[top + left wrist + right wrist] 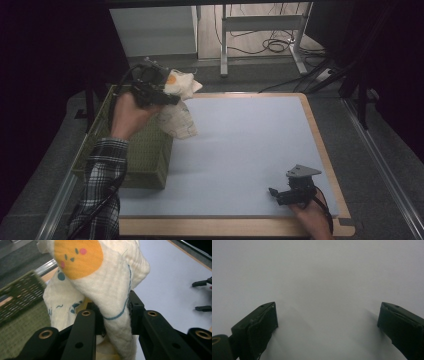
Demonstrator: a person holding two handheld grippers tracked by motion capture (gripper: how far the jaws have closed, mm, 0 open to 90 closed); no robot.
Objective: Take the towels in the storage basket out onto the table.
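Observation:
A cream cloth (178,107) printed with an orange face and blue marks hangs from my left gripper (167,95), held above the left edge of the pale mat beside a green basket (145,150). In the left gripper view the cloth (110,290) is bunched between the two black jaws, and my left gripper (112,307) is shut on it. My right gripper (274,195) rests low at the mat's front right corner. In the right gripper view my right gripper (327,317) stands open over bare mat, with nothing between its fingers.
The pale mat (250,150) lies on a wood-edged board (320,145). The green woven basket stands off the mat's left side, under my left forearm. Behind the table are metal desk legs (225,45) and cables on the floor (275,45).

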